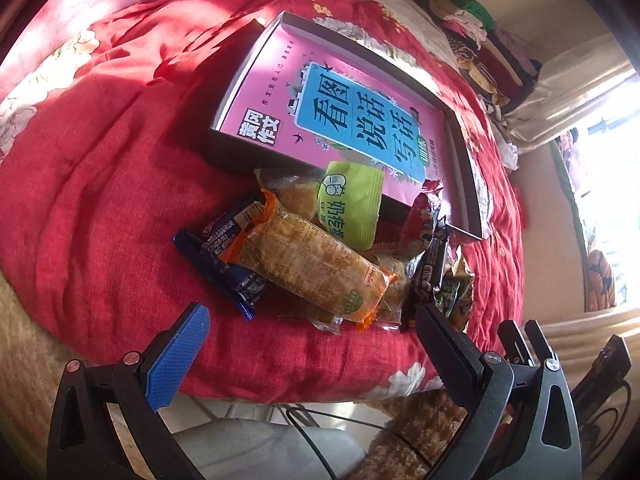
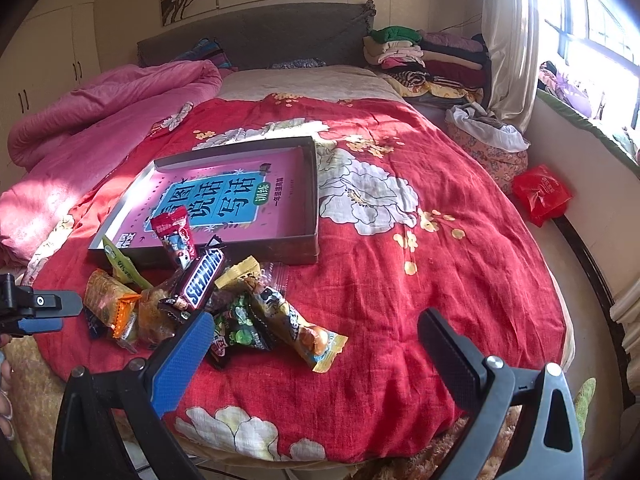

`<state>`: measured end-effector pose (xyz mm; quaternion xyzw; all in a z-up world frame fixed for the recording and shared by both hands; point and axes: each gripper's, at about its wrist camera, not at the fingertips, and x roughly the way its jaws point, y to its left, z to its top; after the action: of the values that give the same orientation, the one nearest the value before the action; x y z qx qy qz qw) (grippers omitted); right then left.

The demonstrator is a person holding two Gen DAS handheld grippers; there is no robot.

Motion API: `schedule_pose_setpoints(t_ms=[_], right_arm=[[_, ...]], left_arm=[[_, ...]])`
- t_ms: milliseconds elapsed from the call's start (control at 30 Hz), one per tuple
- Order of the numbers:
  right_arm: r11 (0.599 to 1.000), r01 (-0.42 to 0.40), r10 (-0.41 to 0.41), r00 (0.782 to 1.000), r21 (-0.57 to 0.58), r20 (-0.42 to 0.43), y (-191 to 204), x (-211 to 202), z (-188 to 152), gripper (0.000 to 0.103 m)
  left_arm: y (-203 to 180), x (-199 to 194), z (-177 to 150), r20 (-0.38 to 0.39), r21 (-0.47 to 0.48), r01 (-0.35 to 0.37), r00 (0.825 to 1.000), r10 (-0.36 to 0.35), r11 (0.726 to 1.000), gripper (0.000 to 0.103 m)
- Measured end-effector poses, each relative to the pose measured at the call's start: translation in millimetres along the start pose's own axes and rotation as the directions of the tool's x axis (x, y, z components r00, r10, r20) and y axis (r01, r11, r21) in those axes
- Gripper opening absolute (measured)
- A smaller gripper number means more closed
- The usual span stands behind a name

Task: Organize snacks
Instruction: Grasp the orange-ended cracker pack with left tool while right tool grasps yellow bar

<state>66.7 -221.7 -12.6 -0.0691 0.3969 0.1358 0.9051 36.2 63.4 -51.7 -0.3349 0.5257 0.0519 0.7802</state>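
Observation:
A heap of wrapped snacks lies on the red floral bedspread in front of a shallow dark box with a pink book in its bottom. The heap holds an orange-ended cake pack, a green packet, a dark blue wrapper, a Snickers bar, a red pouch leaning on the box edge, and a yellow sausage pack. My left gripper is open just short of the heap. My right gripper is open near the sausage pack. Both hold nothing.
A rumpled pink quilt lies at the left of the bed. Folded clothes are stacked by the headboard at the back right. A red bag sits between bed and window wall. The left gripper shows at the right view's left edge.

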Motion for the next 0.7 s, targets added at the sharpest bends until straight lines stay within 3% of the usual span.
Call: schedule_pose_setpoints(t_ms=[367, 500, 700], right_arm=[[0.99, 0.025, -0.048, 0.985, -0.138, -0.164, -1, 41, -2, 0.102], [0.989, -0.001, -0.032, 0.974, -0.145, -0.223, -5, 56, -4, 0.092], [0.967, -0.057, -0.013, 0.962, -0.25, -0.271, 13, 72, -6, 0.077]], left_arm=[[1, 28, 19, -0.081, -0.125, 0.022, 0.996, -0.033, 0.992, 0.095], [2, 36, 23, -0.089, -0.158, 0.008, 0.996, -0.022, 0.987, 0.093], [10, 40, 26, -0.092, -0.206, -0.011, 0.996, -0.008, 0.978, 0.085]])
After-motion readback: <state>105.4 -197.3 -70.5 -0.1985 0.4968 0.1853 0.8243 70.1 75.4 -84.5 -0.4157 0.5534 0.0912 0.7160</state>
